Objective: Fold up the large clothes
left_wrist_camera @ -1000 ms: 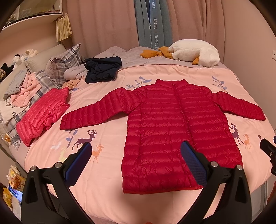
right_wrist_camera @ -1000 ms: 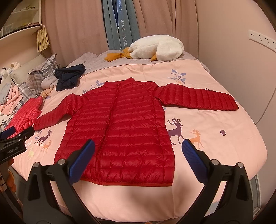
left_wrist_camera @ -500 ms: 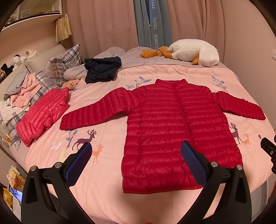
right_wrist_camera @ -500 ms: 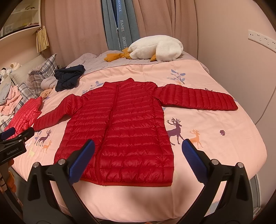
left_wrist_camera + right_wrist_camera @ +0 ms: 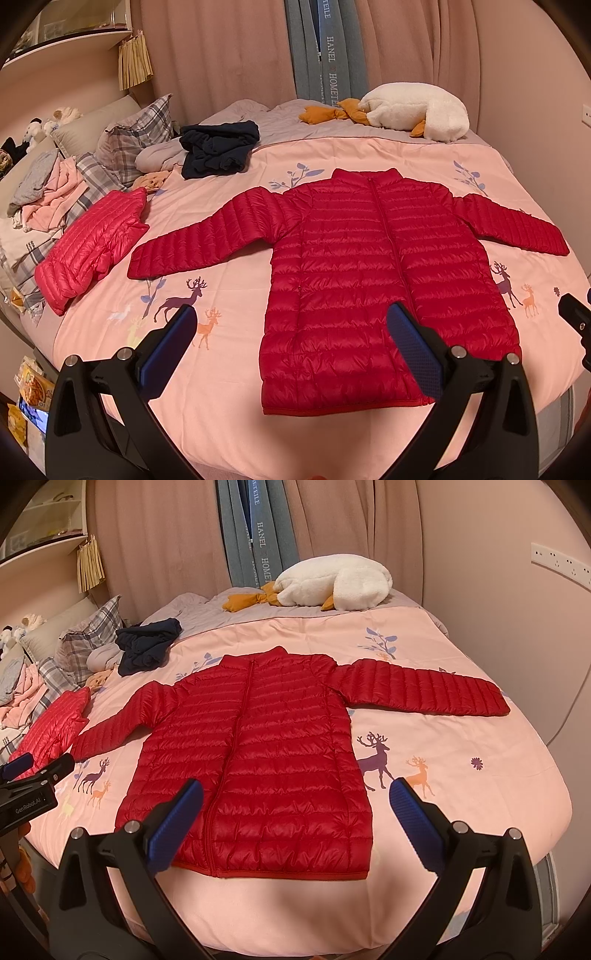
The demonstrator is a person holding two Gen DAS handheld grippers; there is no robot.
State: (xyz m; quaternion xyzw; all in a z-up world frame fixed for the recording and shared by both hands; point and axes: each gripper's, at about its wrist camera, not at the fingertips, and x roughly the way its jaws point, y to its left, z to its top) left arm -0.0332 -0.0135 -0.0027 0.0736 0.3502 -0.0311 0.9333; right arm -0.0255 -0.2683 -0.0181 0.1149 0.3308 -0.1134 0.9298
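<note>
A red quilted down jacket [image 5: 369, 258] lies flat and zipped on the pink bedspread [image 5: 229, 288], sleeves spread out to both sides; it also shows in the right wrist view [image 5: 258, 760]. My left gripper [image 5: 291, 339] is open and empty, held above the bed's near edge by the jacket's hem. My right gripper [image 5: 295, 812] is open and empty, also above the hem. The left gripper's body [image 5: 26, 786] shows at the left edge of the right wrist view.
A folded pink-red down jacket [image 5: 92, 247] lies at the bed's left. A dark navy garment [image 5: 218, 147], plaid pillows [image 5: 136, 136] and a clothes pile [image 5: 48, 188] lie beyond. A white goose plush [image 5: 413, 110] lies at the head. A wall stands at the right.
Both views have shifted only slightly; the jacket lies as before and both grippers stay open.
</note>
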